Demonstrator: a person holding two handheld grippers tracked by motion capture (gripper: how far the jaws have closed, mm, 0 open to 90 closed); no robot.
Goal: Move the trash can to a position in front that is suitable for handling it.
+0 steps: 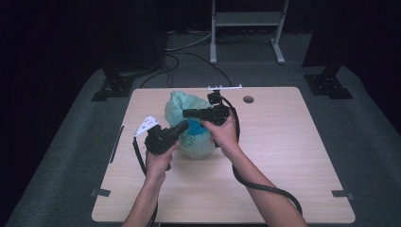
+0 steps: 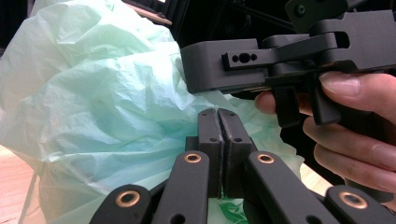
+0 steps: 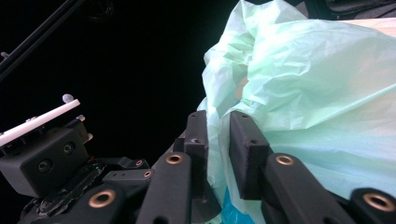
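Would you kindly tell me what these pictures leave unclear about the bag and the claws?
- Bag contents: high view, hidden by crumpled film and both hands.
- Left claw: left gripper view, jaws shut; film between them hidden.
- Right claw: right gripper view, film in gap; pad contact unclear.

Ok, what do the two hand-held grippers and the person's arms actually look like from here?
Both are matte black. The left hand-held gripper carries a white three-cornered plate; the right hand-held gripper has a white bar above it. The left gripper view shows flat dark pads on linkage arms with copper-coloured rivets. A thick black cable trails from each. The forearms are bare, no sleeves.
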